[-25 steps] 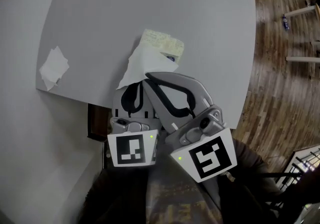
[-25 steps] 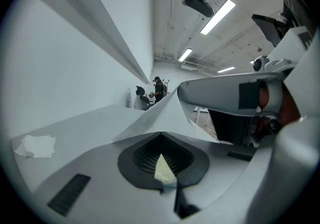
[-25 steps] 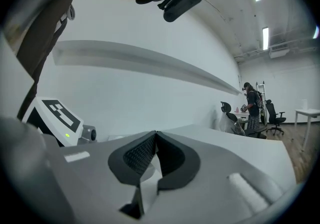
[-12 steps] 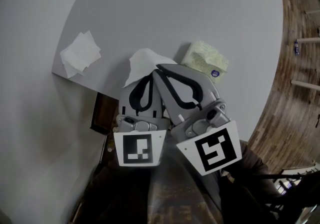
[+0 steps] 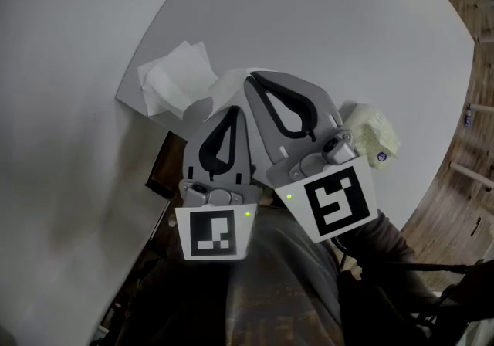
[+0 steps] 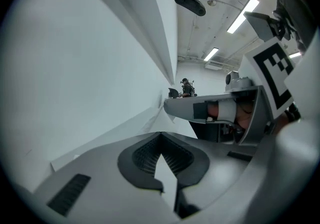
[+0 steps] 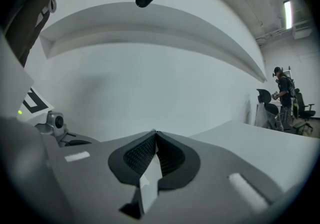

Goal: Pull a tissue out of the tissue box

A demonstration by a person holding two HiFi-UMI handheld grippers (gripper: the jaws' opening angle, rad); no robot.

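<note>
A pale yellow-green tissue pack (image 5: 372, 133) lies on the round grey table (image 5: 324, 20), half hidden behind my right gripper (image 5: 251, 79). A white tissue (image 5: 221, 88) shows just beyond both jaw tips, clear of the pack. My left gripper (image 5: 233, 110) is close beside the right one, and each is shut on this tissue. In the left gripper view a white sliver of tissue (image 6: 166, 173) sits between the pads of the left gripper (image 6: 160, 136). The right gripper view shows a tissue strip (image 7: 147, 183) pinched in the right gripper (image 7: 155, 133).
Loose white tissues (image 5: 173, 77) lie at the table's near-left edge, just left of the jaws. A dark object (image 5: 160, 170) sits below that edge. Wooden floor (image 5: 463, 182) shows at the right. A person (image 7: 283, 93) stands far off by office chairs.
The tissue has come free of the pack. Both grippers have carried it left, away from the pack and close to the loose tissues at the table's edge.
</note>
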